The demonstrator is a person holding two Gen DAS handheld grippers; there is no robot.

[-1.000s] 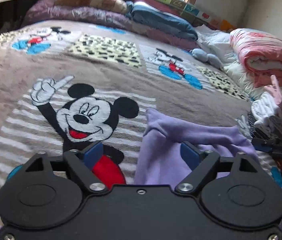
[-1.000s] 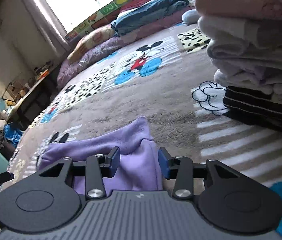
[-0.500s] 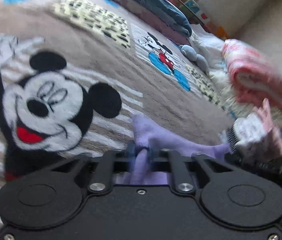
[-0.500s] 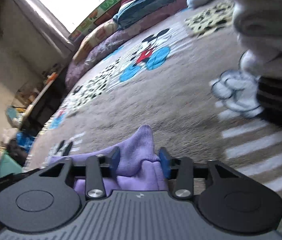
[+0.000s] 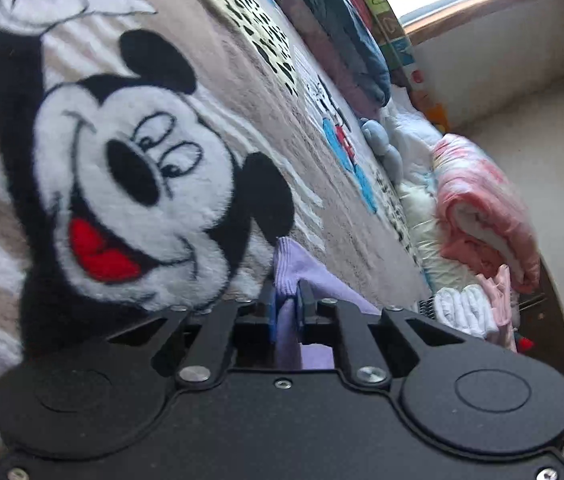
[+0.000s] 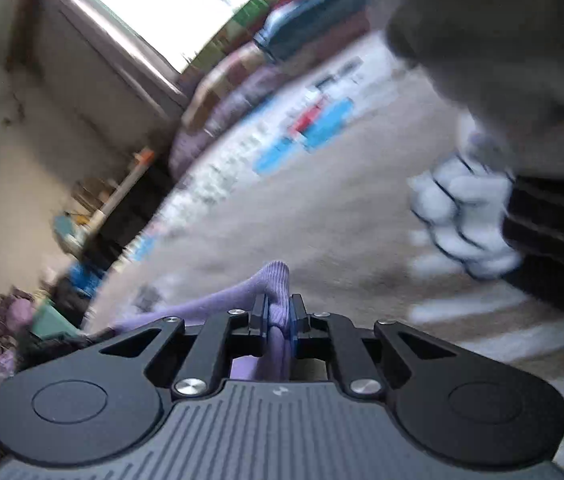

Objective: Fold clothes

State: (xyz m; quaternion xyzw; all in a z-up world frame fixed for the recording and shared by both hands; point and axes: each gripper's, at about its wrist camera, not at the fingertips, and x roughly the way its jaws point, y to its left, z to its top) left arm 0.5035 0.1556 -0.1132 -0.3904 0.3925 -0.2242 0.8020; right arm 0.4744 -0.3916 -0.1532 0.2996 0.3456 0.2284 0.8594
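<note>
Now you are holding a purple garment [image 5: 302,268] in both grippers, and it is lying on the blanket [image 5: 210,92] that covers the bed, near the blanket's near edge. In the left wrist view, your left gripper [image 5: 287,300] is clamped on a ribbed corner of the garment: the blue pads are pressing the cloth from both sides, and the corner is sticking up past the fingertips, pointing away from you toward the far end of the bed. The rest of the cloth is trailing off to the right of the jaws and down behind the gripper body, so you cannot tell its full long axis from here.

In the right wrist view, your right gripper [image 6: 278,312] is pinched tight on another ribbed end of the garment [image 6: 274,280]. That end is also poking up and forward beyond the jaws, while the cloth is stretching away to the left, low over the blanket [image 6: 342,240]. This view is blurred, so fine detail is lost.

Beside the left gripper the blanket is showing a big cartoon mouse [image 5: 130,184] with a red mouth. At the blanket's right edge a stack of folded clothes [image 5: 482,220], pink and white, is sitting. In the right wrist view a dark striped piece [image 6: 554,232] is lying at the right.

No writing can be read on the garment or the grippers.
</note>
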